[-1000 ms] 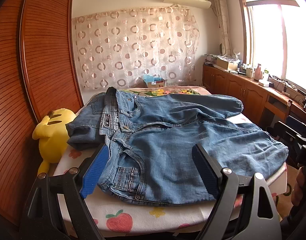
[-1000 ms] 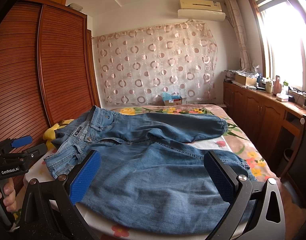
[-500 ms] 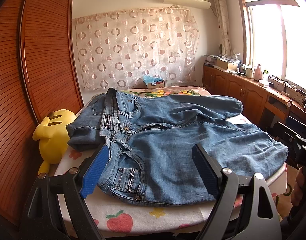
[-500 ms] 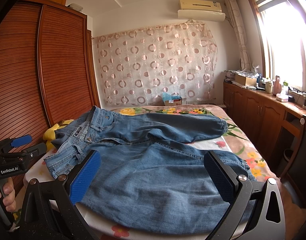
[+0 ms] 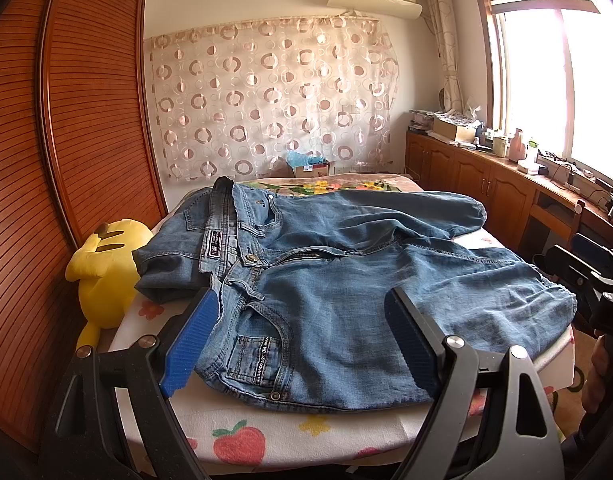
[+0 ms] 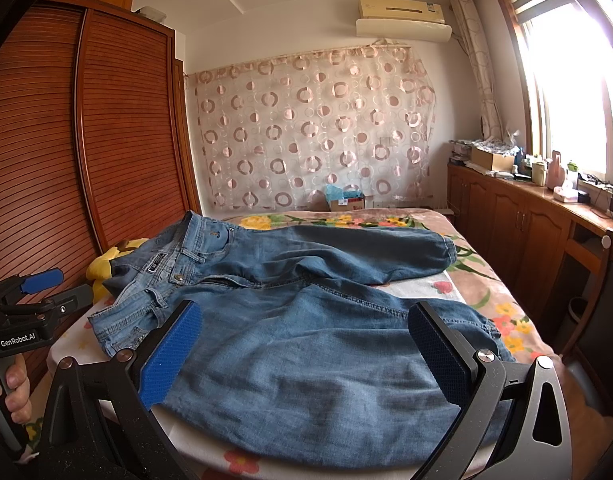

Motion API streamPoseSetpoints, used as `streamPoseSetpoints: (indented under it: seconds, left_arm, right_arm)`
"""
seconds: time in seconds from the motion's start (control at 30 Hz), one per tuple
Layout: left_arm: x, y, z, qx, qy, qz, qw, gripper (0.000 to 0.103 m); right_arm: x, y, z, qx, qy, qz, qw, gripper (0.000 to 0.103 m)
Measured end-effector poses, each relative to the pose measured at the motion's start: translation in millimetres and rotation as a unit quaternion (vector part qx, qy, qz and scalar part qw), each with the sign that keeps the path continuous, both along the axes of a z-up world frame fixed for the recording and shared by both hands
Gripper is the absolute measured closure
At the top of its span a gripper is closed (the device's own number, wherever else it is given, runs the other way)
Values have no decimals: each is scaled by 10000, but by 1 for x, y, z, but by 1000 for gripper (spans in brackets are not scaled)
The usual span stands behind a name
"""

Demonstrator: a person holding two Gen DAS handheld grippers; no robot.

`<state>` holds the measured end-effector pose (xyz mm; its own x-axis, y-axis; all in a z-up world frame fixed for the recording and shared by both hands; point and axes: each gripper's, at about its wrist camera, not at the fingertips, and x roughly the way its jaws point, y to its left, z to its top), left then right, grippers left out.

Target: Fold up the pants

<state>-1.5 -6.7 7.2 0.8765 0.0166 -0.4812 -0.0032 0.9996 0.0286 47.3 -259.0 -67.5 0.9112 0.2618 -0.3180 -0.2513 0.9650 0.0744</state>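
Blue jeans lie spread on the bed, waistband to the left, legs running right, the far leg bent across. My left gripper hovers open above the front pocket near the bed's front edge, nothing between its blue pads. In the right wrist view the jeans fill the foreground, and my right gripper hangs open over the near leg, apart from the cloth. The left gripper shows at the left edge, held by a hand. The right gripper appears at the left wrist view's right edge.
A yellow plush toy leans between the bed and the slatted wooden wardrobe on the left. Wooden cabinets with clutter run under the window on the right. A small box stands by the curtain at the far end.
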Motion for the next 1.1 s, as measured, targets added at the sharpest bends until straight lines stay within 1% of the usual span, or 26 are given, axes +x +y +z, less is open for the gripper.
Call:
streamPoseSetpoints:
  seconds: [0.47,0.5,0.53,0.63,0.73,0.77,0.9,1.0,1.1]
  left_arm:
    - [0,3,1,6,24,4,10000,17]
    - [0,2,9,7,27,-6,10000,17]
    - [0,3,11,7,29,-25,10000,17]
    - [3,4,10,44,52,-38,10000,17]
    - [7,5,6,53,95,-18,9999,17]
    - [13,10,5,7,199,-37,9998,17]
    - [19,18,-10,-20,337,-33,9994,17]
    - [24,27,-17,-101,437,-75,9990,17]
    - [28,32,-21,-92,494,-69,9987,17]
  right_arm:
    - [0,0,0,-1,1,2,10000,0]
    - [0,0,0,2,6,11,10000,0]
    - [0,0,0,5,15,22,10000,0]
    - [3,1,-2,-37,67,40,10000,0]
    - [7,0,-6,-54,162,54,9998,0]
    - [8,-1,-8,-59,194,57,9998,0]
    - [13,-7,-10,-96,289,43,9995,0]
    - [15,-9,-9,-186,335,20,9993,1]
    - [17,-11,-7,-238,414,20,9989,4]
